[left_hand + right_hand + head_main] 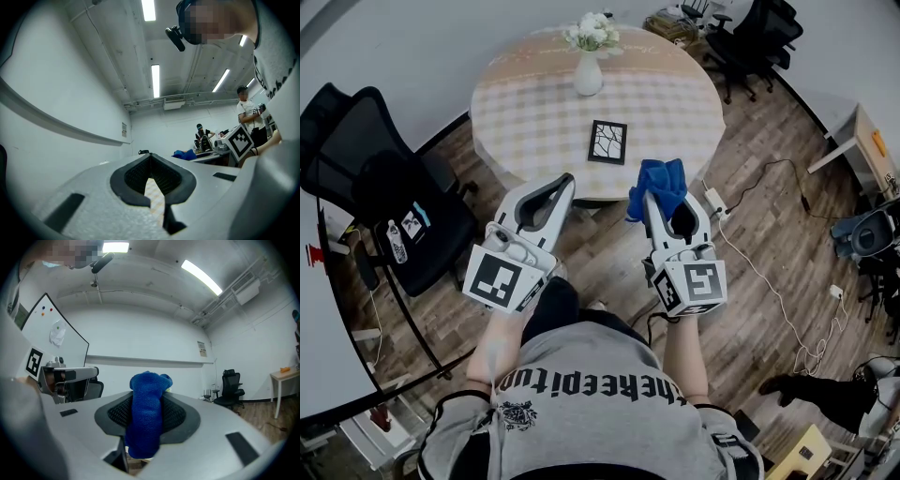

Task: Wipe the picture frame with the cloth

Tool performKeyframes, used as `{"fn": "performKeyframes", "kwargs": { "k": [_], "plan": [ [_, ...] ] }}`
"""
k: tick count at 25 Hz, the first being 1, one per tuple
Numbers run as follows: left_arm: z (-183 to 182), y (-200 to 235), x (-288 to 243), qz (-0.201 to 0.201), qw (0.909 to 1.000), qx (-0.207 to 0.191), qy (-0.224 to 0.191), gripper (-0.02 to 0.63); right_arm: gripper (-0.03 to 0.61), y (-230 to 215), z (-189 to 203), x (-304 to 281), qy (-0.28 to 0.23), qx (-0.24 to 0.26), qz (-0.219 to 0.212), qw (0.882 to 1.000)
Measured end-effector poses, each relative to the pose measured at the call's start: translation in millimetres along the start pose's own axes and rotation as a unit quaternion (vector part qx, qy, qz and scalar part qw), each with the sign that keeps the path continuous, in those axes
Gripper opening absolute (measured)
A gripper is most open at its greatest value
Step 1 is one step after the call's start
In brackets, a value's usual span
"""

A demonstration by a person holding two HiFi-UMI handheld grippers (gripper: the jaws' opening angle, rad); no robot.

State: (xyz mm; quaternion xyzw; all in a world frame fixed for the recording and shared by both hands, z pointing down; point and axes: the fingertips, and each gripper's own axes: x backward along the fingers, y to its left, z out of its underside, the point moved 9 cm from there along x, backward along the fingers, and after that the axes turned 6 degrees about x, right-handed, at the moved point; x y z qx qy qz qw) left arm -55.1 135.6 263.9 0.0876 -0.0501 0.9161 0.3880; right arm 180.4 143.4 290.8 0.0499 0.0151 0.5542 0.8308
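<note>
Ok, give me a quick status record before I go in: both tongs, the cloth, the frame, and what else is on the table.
left tongs: shut, holding nothing, near the table's front edge
right tongs: shut on the blue cloth, beside the left tongs
blue cloth: pinched, bunched end sticking out past the tips
picture frame: black, lying flat near the table's front edge, clear of both tongs
round table: covered with a checked tablecloth
vase: white, holding white flowers, behind the frame
wiping: not yet begun

Bright ceiling strip lights (155, 79); even light, soft shadows; fisheye edges dark.
</note>
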Motion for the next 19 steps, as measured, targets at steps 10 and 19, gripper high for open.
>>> {"fn": "performKeyframes", "kwargs": {
  "k": [10,19],
  "plan": [
    [5.7,-5.7,-8.5,0.003,1.0000,0.000,0.006,0.016,0.146,-6.6,4.2,1.9,-0.006,-0.002,-0.005,1.000],
    [5.0,-5.4,-14.5,0.005,0.9999,-0.002,0.008,0.017,0.146,-10.0,3.8,0.0,-0.010,-0.001,-0.004,1.000]
  ]
}}
